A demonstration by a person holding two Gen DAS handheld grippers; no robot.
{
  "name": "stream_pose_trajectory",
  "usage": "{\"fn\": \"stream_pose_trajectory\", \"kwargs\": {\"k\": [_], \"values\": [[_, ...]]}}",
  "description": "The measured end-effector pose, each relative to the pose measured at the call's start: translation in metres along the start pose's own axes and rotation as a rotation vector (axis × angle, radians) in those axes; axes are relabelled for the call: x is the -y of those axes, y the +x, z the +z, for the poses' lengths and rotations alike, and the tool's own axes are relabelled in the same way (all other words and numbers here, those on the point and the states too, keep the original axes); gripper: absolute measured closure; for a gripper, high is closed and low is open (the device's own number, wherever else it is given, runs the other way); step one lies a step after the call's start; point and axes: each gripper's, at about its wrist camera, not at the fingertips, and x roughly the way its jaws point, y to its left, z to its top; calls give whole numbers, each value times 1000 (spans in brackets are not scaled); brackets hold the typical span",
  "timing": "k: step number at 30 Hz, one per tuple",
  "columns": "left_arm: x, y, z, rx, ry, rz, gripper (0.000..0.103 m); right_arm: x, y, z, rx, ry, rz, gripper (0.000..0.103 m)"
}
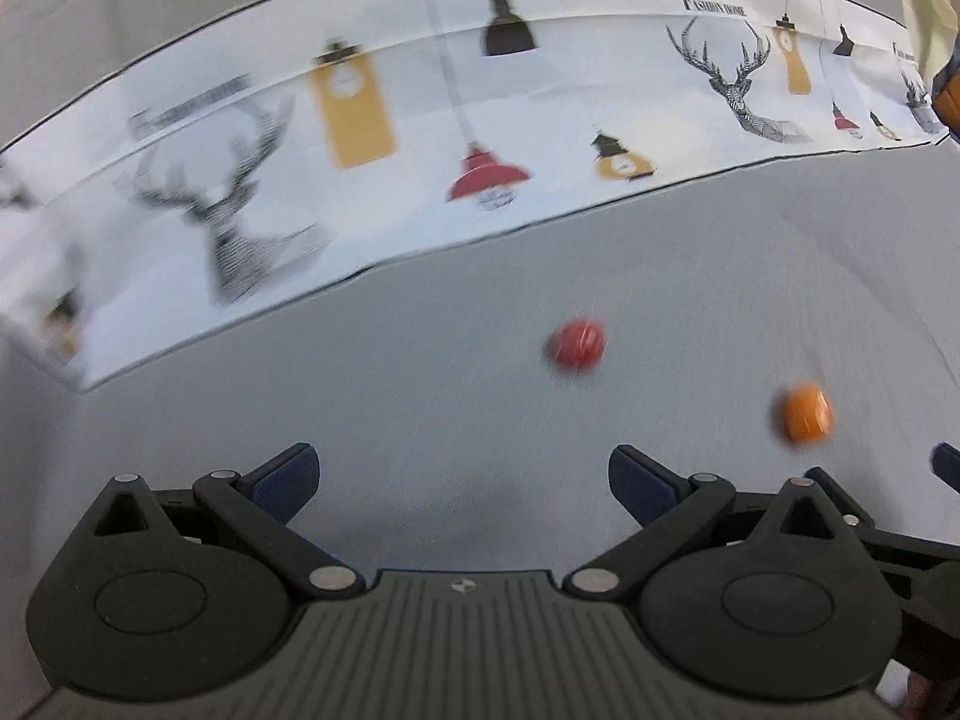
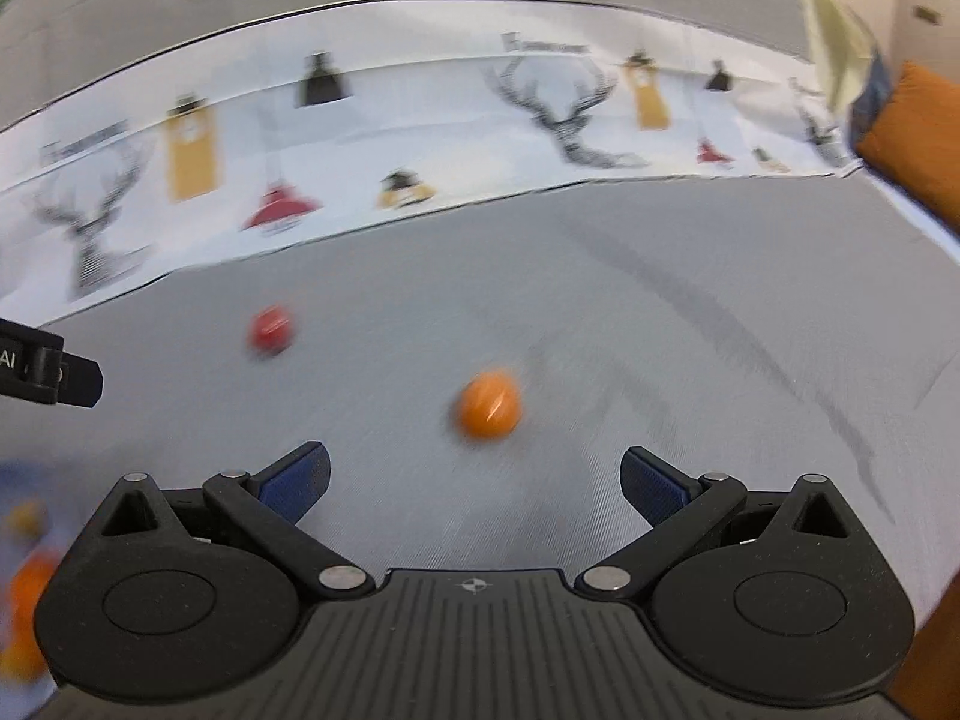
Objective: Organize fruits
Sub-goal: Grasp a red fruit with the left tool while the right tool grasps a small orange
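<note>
On grey cloth: one red fruit; one orange fruit.

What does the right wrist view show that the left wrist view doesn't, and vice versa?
Only the right wrist view: blurred orange shapes at lower left and an orange cushion at right. Only the left wrist view: readable lettering on the printed cloth. Both: red fruit, orange fruit, printed cloth, grey cover, and each view's own open tongs.

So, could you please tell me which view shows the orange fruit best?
The right wrist view: the orange fruit sits nearly centred, ahead of the open right gripper. The left wrist view shows it smaller and blurred, far right.
</note>
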Motion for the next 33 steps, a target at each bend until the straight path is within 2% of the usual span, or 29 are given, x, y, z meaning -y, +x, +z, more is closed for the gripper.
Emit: {"fn": "stream_pose_trajectory", "kwargs": {"k": [2, 5, 8, 9, 11, 14, 15, 16, 17, 18, 19, 21, 23, 25, 27, 29, 33], "values": [[11, 34, 13, 8, 7, -39, 0, 3, 29, 5, 17, 21, -56, 1], [23, 74, 24, 26, 23, -61, 0, 4, 66, 6, 24, 11, -54, 1], [30, 104, 33, 22, 53, -115, 0, 6, 98, -4, -57, -2, -7, 1], [33, 112, 35, 11, 67, -120, 0, 6, 96, -8, -13, -7, -2, 1], [38, 128, 36, -22, 101, -120, 0, 6, 95, -8, -15, -13, -4, 1], [36, 131, 35, 1, 95, -137, 0, 5, 93, -10, -4, -17, -6, 1], [34, 130, 35, 4, 87, -143, 7, 4, 92, -11, -3, -17, -8, 1], [33, 127, 35, 12, 80, -158, 35, 4, 92, -10, -3, -17, -8, 1], [32, 124, 36, 16, 87, -193, 53, 5, 91, -10, -6, -14, -6, 11], [33, 120, 37, 11, 98, -210, 70, 6, 88, -9, 8, 0, -9, 61], [34, 114, 37, 5, 101, -213, 70, 7, 84, -7, 35, 1, -9, 68], [32, 100, 35, -1, 96, -214, 70, 12, 81, -5, 34, 5, 7, 69], [28, 77, 31, -19, 85, -197, 70, 20, 76, -4, 29, 32, -19, 69], [20, 43, 22, -14, 70, -166, 70, 27, 62, 0, 47, 48, -60, 69], [7, 4, 11, 2, 53, -152, 70, 33, 34, 6, 56, 76, -59, 69], [-9, -41, -8, 7, 26, -154, 70, 35, 1, 8, 51, 81, -20, 69], [-35, -117, -53, -7, -21, -148, 70, 36, -91, -5, 41, 42, 130, 69]]}}
